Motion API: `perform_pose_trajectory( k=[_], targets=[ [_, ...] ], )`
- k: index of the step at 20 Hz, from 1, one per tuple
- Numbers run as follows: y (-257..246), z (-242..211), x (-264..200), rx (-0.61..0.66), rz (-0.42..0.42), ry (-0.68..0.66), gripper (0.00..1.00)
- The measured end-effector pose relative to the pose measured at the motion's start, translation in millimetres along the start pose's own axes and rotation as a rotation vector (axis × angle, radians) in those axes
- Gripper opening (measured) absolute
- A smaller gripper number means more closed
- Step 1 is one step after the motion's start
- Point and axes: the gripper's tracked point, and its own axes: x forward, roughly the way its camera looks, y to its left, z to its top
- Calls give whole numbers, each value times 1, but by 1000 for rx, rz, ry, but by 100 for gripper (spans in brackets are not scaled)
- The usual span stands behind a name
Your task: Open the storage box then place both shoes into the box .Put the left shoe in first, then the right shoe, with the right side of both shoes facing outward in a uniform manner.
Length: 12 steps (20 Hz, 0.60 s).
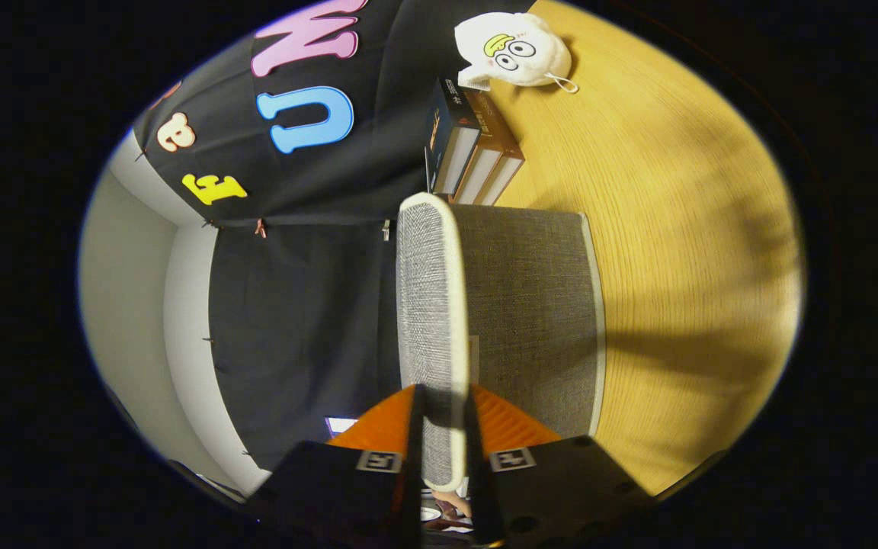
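Storage box lid [431, 305] between claw [443, 427] fingers

Wooden table [675, 229] bearing grey storage box [530, 305], stacked books [477, 156], white plush toy [515, 49].

So there's a row of books [477, 156] standing on the wooden table [683, 229], right up against the black backdrop cloth [302, 320]. A white plush toy [515, 49] with googly eyes sits just beyond them.
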Motion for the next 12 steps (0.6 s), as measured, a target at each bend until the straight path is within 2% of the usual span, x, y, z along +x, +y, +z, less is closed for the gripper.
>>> perform_pose_trajectory(
  k=[2,6,12],
  targets=[
    [13,5,-2,-49,-3,-60,5],
    [52,7,-1,-107,-18,-130,5],
    [116,-2,24,-280,-117,-170,5]
  ],
)
